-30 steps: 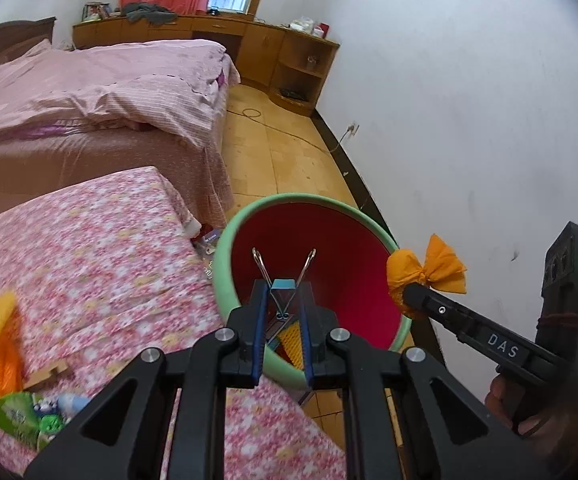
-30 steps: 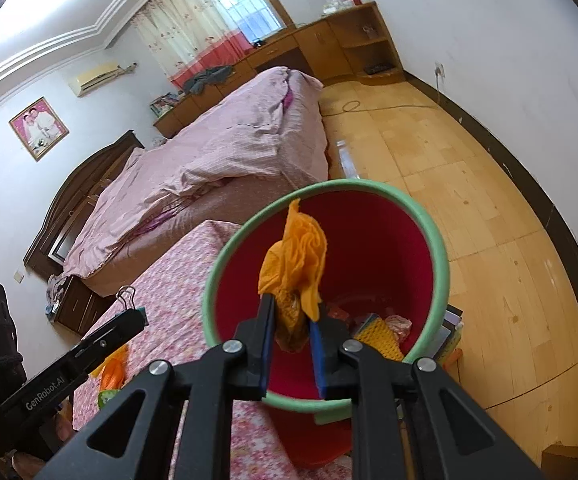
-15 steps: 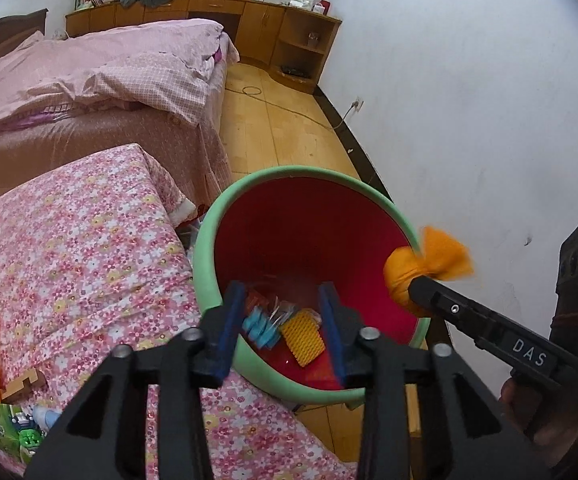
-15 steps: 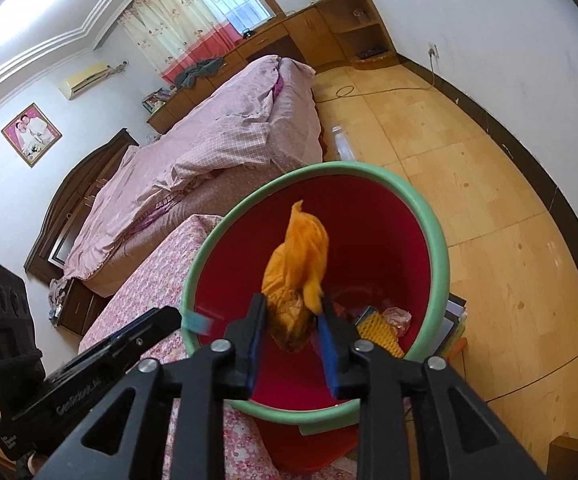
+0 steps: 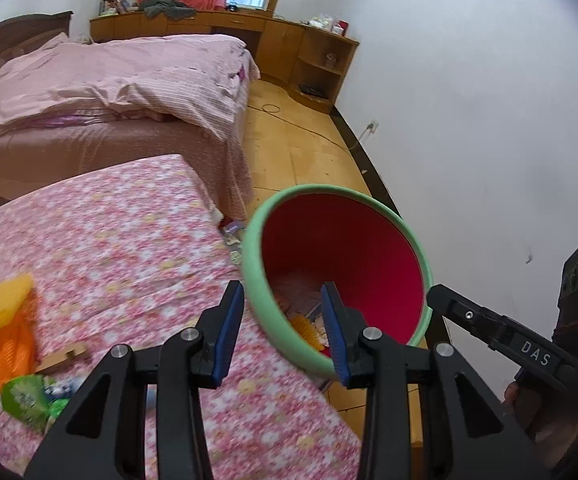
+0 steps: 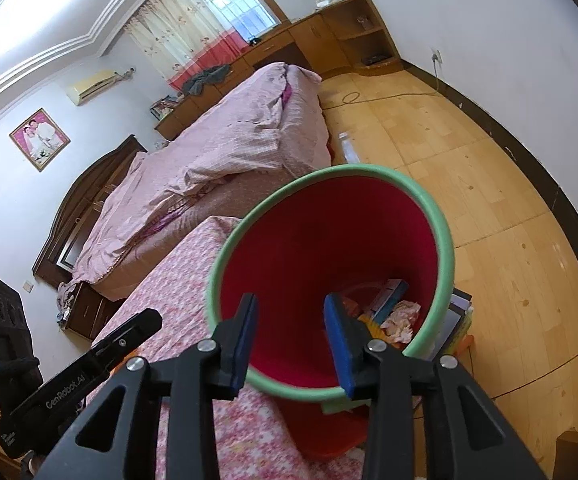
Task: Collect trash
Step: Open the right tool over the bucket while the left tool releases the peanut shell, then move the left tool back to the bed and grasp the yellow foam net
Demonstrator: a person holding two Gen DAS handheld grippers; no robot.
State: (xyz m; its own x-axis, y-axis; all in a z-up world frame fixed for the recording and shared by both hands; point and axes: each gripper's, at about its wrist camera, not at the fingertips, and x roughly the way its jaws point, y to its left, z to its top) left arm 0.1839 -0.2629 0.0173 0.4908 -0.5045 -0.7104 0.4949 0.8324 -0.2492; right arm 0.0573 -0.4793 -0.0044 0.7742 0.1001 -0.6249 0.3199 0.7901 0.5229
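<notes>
A red bin with a green rim (image 5: pixel 251 256) (image 6: pixel 447 240) stands at the edge of the table with the pink floral cloth (image 5: pixel 109 240). My left gripper (image 5: pixel 281 300) is open and empty, its jaws astride the bin's near rim. My right gripper (image 6: pixel 291 308) hangs over the bin's mouth, its jaws opening with nothing between them. In the bin lie a blue box (image 6: pixel 389 296), crumpled pink paper (image 6: pixel 401 318) and a yellow piece (image 5: pixel 304 326). On the table's left lie a yellow-orange wrapper (image 5: pixel 7 324), a green packet (image 5: pixel 29 398) and a small wooden piece (image 5: pixel 63 360).
A bed with a pink cover (image 5: pixel 109 88) stands beyond the table, with wooden cabinets (image 5: pixel 289 48) along the far wall. Wooden floor (image 6: pixel 469 152) lies right of the bed, and a white wall (image 5: pixel 489 120) is close behind the bin. Books (image 6: pixel 463 308) sit under the bin.
Both grippers opened. The left one dropped its binder clip into the bin and swung left toward the table. The right one let go of the orange wrapper, which is gone from its jaws.
</notes>
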